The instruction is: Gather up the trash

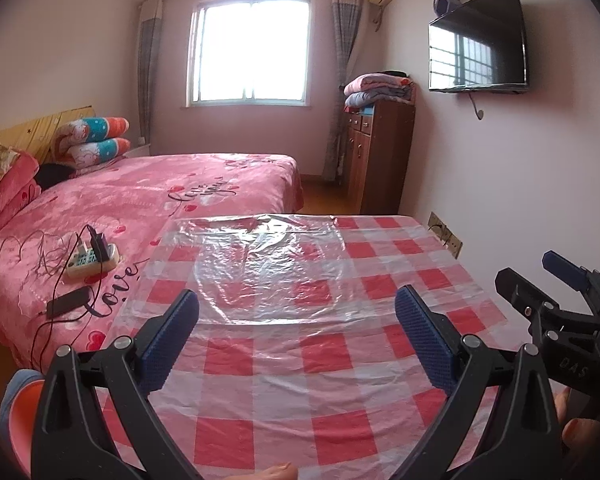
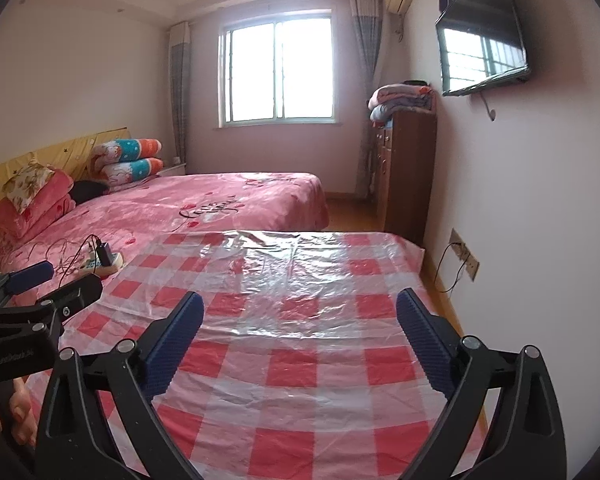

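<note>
On the far left, a pink bed (image 1: 204, 184) carries a power strip (image 1: 94, 258) and a dark phone (image 1: 68, 303). Right of it stands the surface (image 1: 284, 368) with its red-and-white checked cloth. A clear plastic bag (image 1: 268, 272) lies flat on its far half, long axis running left to right, its crumpled end pointing to the far edge. The left hand-held gripper (image 1: 296, 332) hangs over the near part, jaws spread wide and holding nothing. The right hand-held gripper (image 2: 300, 336) beside it is likewise spread and holding nothing.
</note>
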### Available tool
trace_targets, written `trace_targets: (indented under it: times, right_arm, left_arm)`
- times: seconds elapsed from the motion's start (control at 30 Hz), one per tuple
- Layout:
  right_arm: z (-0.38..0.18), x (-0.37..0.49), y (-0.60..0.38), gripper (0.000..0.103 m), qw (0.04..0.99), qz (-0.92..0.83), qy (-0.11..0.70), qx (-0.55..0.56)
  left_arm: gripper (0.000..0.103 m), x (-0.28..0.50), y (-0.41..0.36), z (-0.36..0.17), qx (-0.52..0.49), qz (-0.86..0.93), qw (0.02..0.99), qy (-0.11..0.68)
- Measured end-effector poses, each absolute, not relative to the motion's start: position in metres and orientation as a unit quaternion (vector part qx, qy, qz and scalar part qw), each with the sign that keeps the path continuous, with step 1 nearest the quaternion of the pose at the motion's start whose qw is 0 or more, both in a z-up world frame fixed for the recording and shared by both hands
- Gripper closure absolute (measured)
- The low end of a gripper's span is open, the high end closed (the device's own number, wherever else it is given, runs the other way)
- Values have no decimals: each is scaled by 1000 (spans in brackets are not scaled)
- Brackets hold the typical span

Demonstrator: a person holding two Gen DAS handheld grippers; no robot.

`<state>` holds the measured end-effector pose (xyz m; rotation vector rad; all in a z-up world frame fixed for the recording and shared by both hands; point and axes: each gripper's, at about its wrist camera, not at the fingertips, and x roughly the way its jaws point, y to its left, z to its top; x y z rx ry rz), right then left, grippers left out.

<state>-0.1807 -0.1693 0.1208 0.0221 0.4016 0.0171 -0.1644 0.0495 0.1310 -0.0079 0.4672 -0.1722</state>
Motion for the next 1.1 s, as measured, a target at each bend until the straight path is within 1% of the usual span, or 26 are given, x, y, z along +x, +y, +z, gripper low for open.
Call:
trace_targets:
  times: [0.6, 1.1]
  right_arm:
    - [135, -213, -183, 7, 983, -28, 180, 12]
    - [138, -220, -187, 7, 983, -32, 180, 10]
  left_arm:
    - [4, -186, 33, 144, 10, -87, 971, 222]
    - [4, -193, 29, 147, 17, -83, 972, 218]
